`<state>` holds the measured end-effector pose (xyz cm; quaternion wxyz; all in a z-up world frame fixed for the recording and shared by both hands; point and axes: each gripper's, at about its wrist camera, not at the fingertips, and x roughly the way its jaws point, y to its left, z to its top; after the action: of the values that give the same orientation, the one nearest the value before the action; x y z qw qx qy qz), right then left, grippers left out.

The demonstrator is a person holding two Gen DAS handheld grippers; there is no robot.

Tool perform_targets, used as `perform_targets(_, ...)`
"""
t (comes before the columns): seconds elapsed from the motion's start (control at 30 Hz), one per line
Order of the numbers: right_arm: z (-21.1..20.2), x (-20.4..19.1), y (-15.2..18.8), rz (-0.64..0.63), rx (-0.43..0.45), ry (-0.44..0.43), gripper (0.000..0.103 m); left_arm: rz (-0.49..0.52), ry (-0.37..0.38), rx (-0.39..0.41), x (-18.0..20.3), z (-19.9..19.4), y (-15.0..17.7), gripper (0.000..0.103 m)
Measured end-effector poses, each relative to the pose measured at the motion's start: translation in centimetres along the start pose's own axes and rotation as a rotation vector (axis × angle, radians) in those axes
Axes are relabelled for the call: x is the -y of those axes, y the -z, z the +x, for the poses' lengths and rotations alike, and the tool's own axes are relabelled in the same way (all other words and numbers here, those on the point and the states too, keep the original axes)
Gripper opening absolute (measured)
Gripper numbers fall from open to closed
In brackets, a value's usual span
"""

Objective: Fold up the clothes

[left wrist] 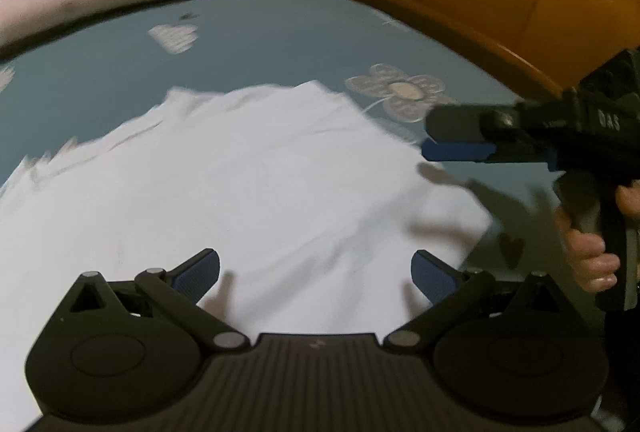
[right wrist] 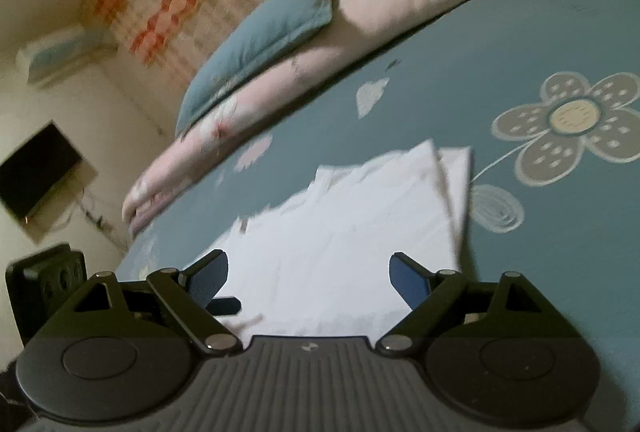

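Nearest to me, the left gripper (left wrist: 316, 272) hangs over the white cotton garment (left wrist: 240, 191), its jaws spread wide and holding nothing; only their shadows fall on the cloth. The right gripper (right wrist: 308, 276) comes in low over the garment's near edge, jaws released too, with nothing but bare cloth showing between the blue pads (right wrist: 408, 280). In the left view it shows at three o'clock, a person's hand (left wrist: 592, 256) wrapped round its grip.

The garment lies on the teal bed sheet with grey flower prints (right wrist: 520, 51), already folded at least once I would say: at its far corner, toward one o'clock in the right view, two layers peek out slightly offset. That offset is the thing to mind. For the next fold, I would take both layers together at each near corner, pinch well in from the edge so the lower layer is not left behind, lift evenly with both hands and lay the cloth over flat.

Farther off, at eleven o'clock, a rolled pink quilt (right wrist: 248, 119) and a teal pillow (right wrist: 260, 31) sit clear of the work.
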<state>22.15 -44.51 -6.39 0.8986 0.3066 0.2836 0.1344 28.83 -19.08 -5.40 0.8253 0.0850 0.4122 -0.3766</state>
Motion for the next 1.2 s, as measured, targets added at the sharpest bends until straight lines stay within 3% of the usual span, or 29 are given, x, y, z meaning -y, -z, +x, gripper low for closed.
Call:
perform_targets(0.2, 2.0, -0.2, 1.3, -0.043, -0.095, 0.115, 0.091, -0.068, -0.002, -0.034, -1.5, 1.0, 1.0, 0.101)
perform_targets(0.27, 1.7, 0.2, 1.6, -0.045, -0.098, 0.105, 0.091, -0.068, 0.004, -0.021, -1.4, 0.8, 0.4, 0.101)
perform_targets(0.47, 0.6, 0.5, 2.0, -0.099, -0.132, 0.062, 0.094, -0.152, 0.125, 0.051, -2.1, 1.1, -5.4, 0.101)
perform_targets(0.57, 0.6, 0.3, 2.5, -0.134, -0.156, 0.047, 0.099, -0.182, 0.224, 0.026, -1.7, 4.0, -9.0, 0.101)
perform_targets(0.7, 0.7, -0.1, 3.1, -0.185, -0.168, 0.038, 0.103, -0.214, 0.296, -0.011, -0.6, 9.2, -12.1, 0.101)
perform_targets(0.87, 0.6, 0.1, 3.1, -0.181, -0.169, 0.022, 0.103, -0.261, 0.317, -0.062, 0.0, 14.4, -13.0, 0.101)
perform_targets(1.0, 0.4, 0.6, 3.1, -0.154, -0.164, -0.005, 0.103, -0.272, 0.340, -0.029, 0.8, 15.5, -13.3, 0.101)
perform_targets(1.2, 0.3, 0.4, 3.2, -0.158, -0.165, -0.002, 0.103, -0.260, 0.305, -0.038, 1.4, 15.7, -14.1, 0.101)
